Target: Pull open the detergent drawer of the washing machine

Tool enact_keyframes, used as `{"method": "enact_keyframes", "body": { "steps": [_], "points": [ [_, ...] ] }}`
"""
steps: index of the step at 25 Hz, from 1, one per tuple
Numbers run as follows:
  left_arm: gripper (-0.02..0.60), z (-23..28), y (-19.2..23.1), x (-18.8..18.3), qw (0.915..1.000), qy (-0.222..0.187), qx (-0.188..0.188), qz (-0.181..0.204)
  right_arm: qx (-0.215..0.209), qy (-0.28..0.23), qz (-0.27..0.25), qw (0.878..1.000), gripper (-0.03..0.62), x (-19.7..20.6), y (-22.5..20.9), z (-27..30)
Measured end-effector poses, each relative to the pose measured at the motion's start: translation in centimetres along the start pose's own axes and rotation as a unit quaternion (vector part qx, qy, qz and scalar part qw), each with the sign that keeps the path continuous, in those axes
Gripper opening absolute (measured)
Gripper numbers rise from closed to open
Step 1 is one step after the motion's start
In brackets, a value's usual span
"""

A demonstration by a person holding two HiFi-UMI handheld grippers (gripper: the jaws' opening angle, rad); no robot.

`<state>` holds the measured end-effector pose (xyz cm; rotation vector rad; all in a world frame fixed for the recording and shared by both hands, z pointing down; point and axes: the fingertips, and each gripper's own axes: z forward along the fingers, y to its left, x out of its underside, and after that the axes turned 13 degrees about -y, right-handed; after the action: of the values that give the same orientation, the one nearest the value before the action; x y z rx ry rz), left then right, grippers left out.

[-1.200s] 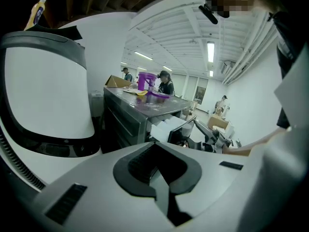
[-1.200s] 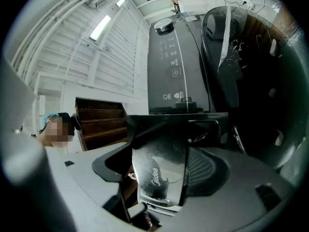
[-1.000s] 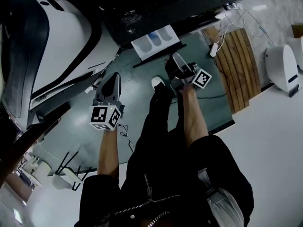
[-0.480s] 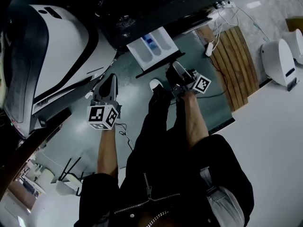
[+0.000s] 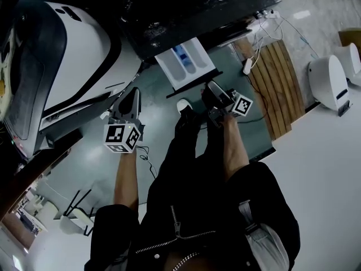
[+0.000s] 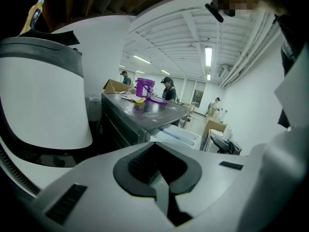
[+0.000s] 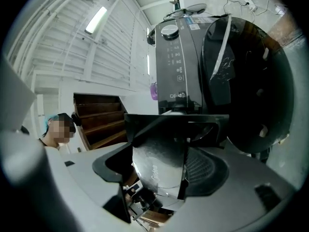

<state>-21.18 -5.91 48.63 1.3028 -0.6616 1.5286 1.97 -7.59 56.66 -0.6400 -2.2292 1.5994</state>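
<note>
Black glossy drawer front is clamped in the right gripper fingers. Risk: an off-axis pull can jam it or slip the grip. Left gripper fingers are closed and empty.

White detergent drawer, pulled out (blue-marked compartments showing)

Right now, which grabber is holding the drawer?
The right gripper: its fingers clamp the dark front of the pulled-out detergent drawer. The left gripper hangs off to the side with fingers shut on nothing.
</note>
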Motion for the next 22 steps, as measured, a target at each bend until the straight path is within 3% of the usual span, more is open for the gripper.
{"method": "enact_keyframes", "body": {
  "steps": [4,7,9,11,12,15,22],
  "points": [
    [0.018,-0.6,0.3,-0.3,1.0000,-0.005,-0.007,-0.001,0.017,0.031,-0.004,0.999,0.323,0.5,-0.2,-0.1],
    [0.018,-0.8,0.4,-0.6,0.9999,-0.010,-0.011,-0.004,0.058,0.056,-0.012,0.997,0.364,1.0,-1.3,-0.9],
    [0.018,-1.1,0.4,-0.8,0.9998,-0.013,-0.012,-0.007,0.097,0.077,-0.047,0.991,0.295,1.1,-1.9,-2.3],
    [0.018,-1.2,0.2,-1.2,0.9998,-0.017,-0.010,-0.008,0.133,0.103,-0.108,0.980,0.151,0.2,-1.7,-3.6],
    [0.018,-1.2,0.1,-1.4,0.9998,-0.019,-0.009,-0.007,0.143,0.114,-0.137,0.974,0.149,-0.6,-1.2,-4.0],
    [0.017,-1.0,0.0,-2.2,0.9996,-0.027,-0.009,-0.002,0.156,0.132,-0.214,0.955,0.029,-3.6,1.5,-3.5],
    [0.018,-1.0,-1.4,-4.9,0.9984,-0.052,0.001,0.023,0.127,0.126,-0.301,0.937,0.006,-5.7,9.7,1.4]
  ]
}}
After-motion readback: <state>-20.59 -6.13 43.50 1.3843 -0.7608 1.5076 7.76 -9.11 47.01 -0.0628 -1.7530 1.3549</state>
